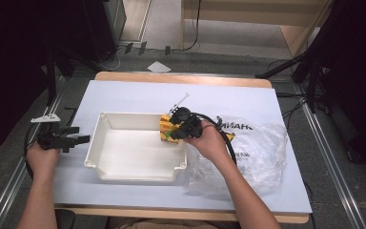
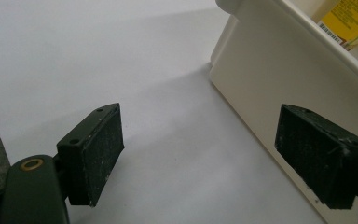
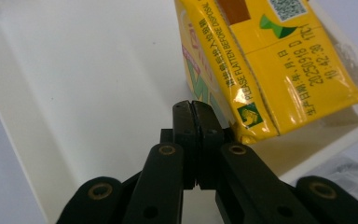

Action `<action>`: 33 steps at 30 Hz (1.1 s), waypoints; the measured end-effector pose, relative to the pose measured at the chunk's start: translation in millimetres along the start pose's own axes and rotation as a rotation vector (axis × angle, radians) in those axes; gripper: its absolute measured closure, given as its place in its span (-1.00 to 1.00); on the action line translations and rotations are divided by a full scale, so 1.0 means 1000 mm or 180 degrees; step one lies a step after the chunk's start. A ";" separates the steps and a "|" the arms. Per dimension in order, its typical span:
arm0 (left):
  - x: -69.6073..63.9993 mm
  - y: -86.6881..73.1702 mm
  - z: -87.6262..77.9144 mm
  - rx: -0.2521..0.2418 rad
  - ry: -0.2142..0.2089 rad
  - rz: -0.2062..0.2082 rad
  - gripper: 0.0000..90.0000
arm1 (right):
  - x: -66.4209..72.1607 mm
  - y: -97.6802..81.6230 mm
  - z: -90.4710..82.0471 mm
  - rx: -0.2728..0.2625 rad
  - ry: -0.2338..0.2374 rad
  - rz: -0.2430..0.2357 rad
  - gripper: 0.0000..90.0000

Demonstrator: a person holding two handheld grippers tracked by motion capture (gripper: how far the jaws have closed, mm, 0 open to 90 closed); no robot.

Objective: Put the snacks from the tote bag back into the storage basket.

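Just beside the closed right tongs [image 3: 196,112], yellow carton [image 3: 279,70], leaning in white bin [image 3: 74,84]

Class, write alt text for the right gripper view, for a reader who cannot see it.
Black tongs, pressed shut, pinch the bottom edge of a yellow drink carton above the inside of a white plastic tray. The carton hangs tilted, its printed date and barcode facing the camera, and a bit of clear plastic bag shows at the lower right.
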State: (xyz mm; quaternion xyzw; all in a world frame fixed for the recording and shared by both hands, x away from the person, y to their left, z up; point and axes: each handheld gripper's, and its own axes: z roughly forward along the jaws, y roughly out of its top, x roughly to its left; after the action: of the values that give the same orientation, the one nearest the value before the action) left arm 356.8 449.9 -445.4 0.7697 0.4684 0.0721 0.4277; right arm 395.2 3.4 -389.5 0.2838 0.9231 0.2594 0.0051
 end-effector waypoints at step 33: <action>0.000 0.000 0.000 -0.0005 0.0001 -0.0002 -0.64 | 0.001 0.000 -0.012 0.0001 0.0071 -0.0117 0.64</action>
State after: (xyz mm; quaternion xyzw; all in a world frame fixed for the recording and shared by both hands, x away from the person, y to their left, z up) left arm 356.8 450.2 -445.5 0.7692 0.4686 0.0724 0.4283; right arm 392.6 -1.6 -378.6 0.2639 0.9282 0.2623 -0.0005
